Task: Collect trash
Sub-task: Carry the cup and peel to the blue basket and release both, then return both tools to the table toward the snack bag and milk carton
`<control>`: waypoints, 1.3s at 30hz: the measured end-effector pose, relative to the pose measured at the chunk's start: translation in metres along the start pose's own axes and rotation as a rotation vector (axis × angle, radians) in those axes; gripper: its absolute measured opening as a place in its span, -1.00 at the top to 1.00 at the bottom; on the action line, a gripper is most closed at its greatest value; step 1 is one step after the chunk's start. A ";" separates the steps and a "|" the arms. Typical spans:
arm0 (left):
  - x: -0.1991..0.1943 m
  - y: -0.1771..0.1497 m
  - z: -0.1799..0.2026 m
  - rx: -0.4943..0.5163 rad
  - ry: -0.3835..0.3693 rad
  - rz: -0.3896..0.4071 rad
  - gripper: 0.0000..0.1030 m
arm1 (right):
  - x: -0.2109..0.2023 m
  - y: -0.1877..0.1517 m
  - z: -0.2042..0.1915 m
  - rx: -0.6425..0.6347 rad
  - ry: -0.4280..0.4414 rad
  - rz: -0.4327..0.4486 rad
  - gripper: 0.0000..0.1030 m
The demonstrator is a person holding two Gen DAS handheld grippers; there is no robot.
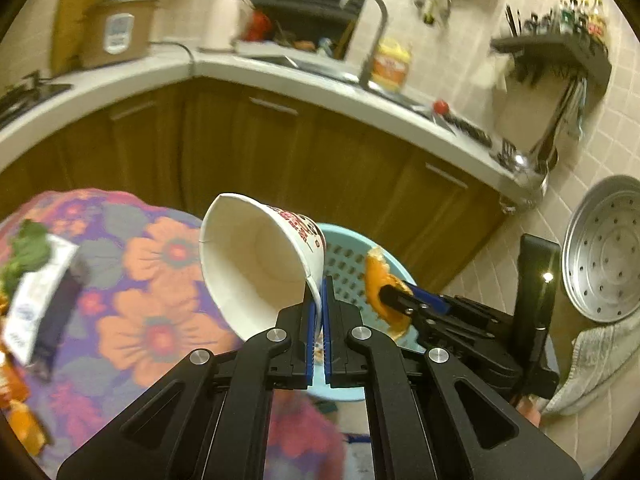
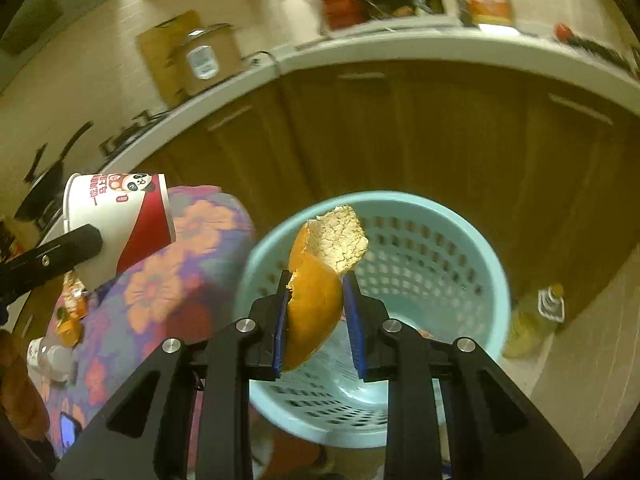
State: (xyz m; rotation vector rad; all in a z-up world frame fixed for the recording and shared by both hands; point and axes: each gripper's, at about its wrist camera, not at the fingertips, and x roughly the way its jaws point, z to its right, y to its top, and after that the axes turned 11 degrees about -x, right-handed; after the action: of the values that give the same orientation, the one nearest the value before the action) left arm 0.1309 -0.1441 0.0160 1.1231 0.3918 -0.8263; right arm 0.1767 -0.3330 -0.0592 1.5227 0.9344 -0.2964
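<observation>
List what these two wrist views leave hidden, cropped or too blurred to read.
- Basket floor: right wrist view, covered by the right tongs and orange peel.
- Paper cup print: left wrist view, turned away; right wrist view, too small.
- White carton label: left wrist view, motion blur.
- Counter items: both views, blurred.

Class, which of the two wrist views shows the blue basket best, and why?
The right wrist view: the blue basket shows its whole rim, perforated wall and inside, beyond the orange peel in the right gripper. In the left wrist view, only part of its rim and wall shows, behind the paper cup and the left gripper.
</observation>
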 end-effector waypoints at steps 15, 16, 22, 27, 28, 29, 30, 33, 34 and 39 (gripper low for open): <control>0.034 -0.002 -0.001 -0.016 -0.010 -0.052 0.34 | 0.025 -0.012 0.028 0.081 0.028 -0.067 -0.02; 0.028 -0.001 -0.002 -0.018 -0.011 -0.042 0.34 | 0.023 -0.011 0.026 0.080 0.028 -0.062 -0.02; -0.005 0.002 -0.012 -0.044 -0.017 0.015 0.31 | 0.002 0.002 -0.002 0.014 0.071 -0.008 -0.02; -0.048 0.006 -0.034 -0.079 0.002 0.105 0.11 | -0.014 0.017 -0.052 -0.101 0.104 0.045 -0.02; -0.055 0.007 -0.038 -0.088 0.004 0.120 0.10 | -0.016 0.021 -0.066 -0.128 0.120 0.055 -0.02; -0.066 0.007 -0.045 -0.098 0.008 0.140 0.08 | -0.016 0.023 -0.076 -0.144 0.131 0.059 -0.02; -0.074 0.007 -0.049 -0.103 0.012 0.154 0.05 | -0.016 0.026 -0.089 -0.166 0.145 0.063 -0.02; -0.111 0.007 -0.072 -0.122 0.046 0.213 -0.03 | -0.013 0.031 -0.123 -0.224 0.185 0.063 -0.02; -0.120 0.007 -0.079 -0.128 0.060 0.228 -0.06 | -0.010 0.033 -0.138 -0.246 0.204 0.061 -0.02; -0.177 0.003 -0.132 -0.187 0.157 0.309 -0.17 | 0.001 0.038 -0.197 -0.324 0.270 0.060 -0.02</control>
State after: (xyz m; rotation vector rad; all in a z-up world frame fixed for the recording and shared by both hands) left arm 0.0340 0.0434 0.0802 1.0434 0.4046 -0.4222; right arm 0.1387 -0.1472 0.0077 1.3050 1.0875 0.1057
